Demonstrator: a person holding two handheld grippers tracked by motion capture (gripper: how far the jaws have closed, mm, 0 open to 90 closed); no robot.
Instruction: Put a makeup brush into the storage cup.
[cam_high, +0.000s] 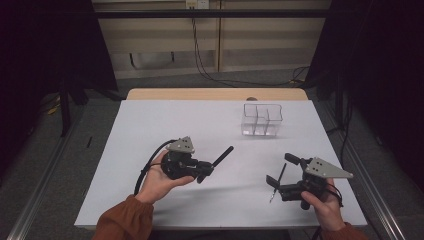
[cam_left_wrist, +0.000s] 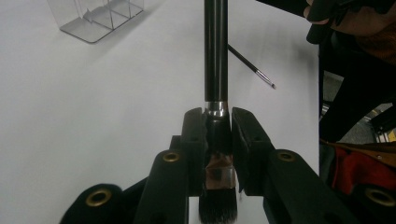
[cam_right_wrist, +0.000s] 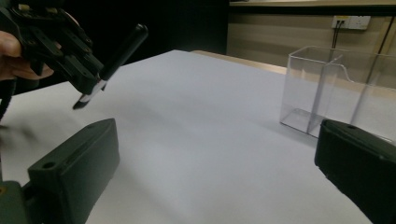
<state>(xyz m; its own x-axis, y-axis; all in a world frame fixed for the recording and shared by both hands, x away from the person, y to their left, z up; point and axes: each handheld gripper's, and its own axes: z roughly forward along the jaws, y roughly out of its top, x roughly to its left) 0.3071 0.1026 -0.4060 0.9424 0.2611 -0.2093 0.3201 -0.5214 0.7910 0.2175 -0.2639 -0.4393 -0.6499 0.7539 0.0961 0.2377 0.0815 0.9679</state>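
The thick black brush (cam_left_wrist: 216, 70) is clamped between the jaws of the left gripper (cam_high: 202, 170), gripped at the metal ferrule, bristles toward the hand and the handle projecting forward. In the high view the brush (cam_high: 222, 155) is held above the white table (cam_high: 150, 130), left of centre, its long axis running from near-left to far-right, the handle end aimed roughly at the clear divided organiser (cam_high: 262, 120) at the far right.

A second, thin brush (cam_high: 277, 182) lies near the right gripper (cam_high: 280, 177), apparently between its jaws. In the right gripper view those jaws stand wide apart with nothing pressed between them. Whether the thin brush rests on the table or against a jaw cannot be told.

Judgement: the organiser lies beyond and to the right of the held brush, well apart from it. The right hand (cam_high: 320, 202) is nearer the organiser, but the left holds the load. A drop into a compartment calls for swinging the handle upright first.
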